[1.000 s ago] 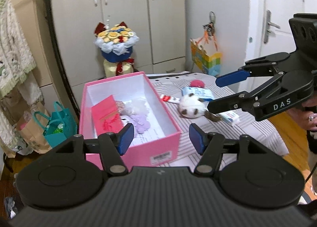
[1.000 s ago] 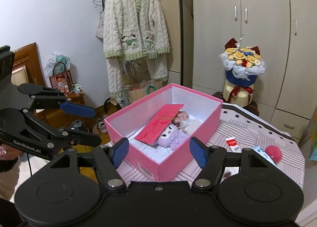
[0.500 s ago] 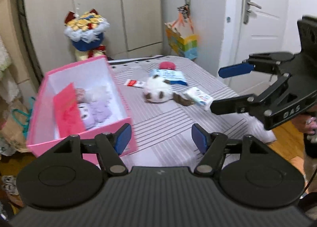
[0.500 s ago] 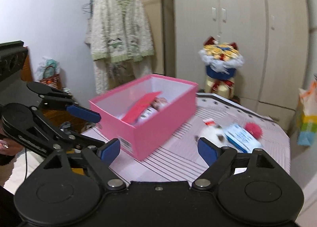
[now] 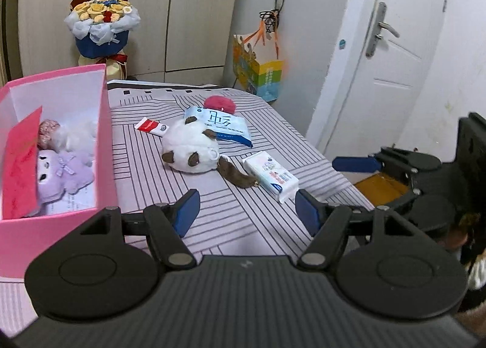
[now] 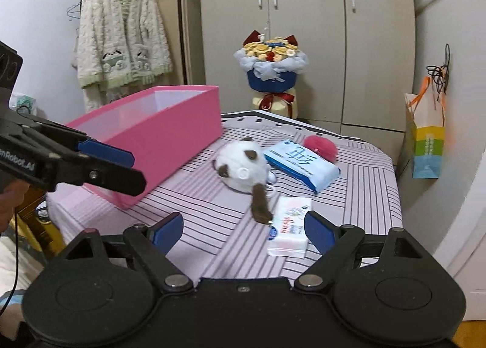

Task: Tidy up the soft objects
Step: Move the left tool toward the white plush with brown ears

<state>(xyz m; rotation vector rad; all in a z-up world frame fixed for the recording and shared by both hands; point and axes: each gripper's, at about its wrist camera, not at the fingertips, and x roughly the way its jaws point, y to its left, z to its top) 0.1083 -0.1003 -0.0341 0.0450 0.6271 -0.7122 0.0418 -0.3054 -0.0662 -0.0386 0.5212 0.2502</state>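
A table covered with a pale lilac cloth striped in dark lines (image 5: 145,178) carried everything. At its left side stood an open pink cardboard box (image 5: 104,147), touching the cloth along its whole base. To the right of the box, toward the far side, lay a small red-and-white tube (image 5: 151,127). Near the middle rested a round white plush toy with brown ears and a brown tail (image 5: 189,152). Just behind it lay a flat blue-and-white wipes packet (image 5: 223,127), and at that packet's far edge sat a fluffy pink-red ball (image 5: 219,104). On the near right, beside the plush tail, lay a small white tissue pack (image 5: 271,175).
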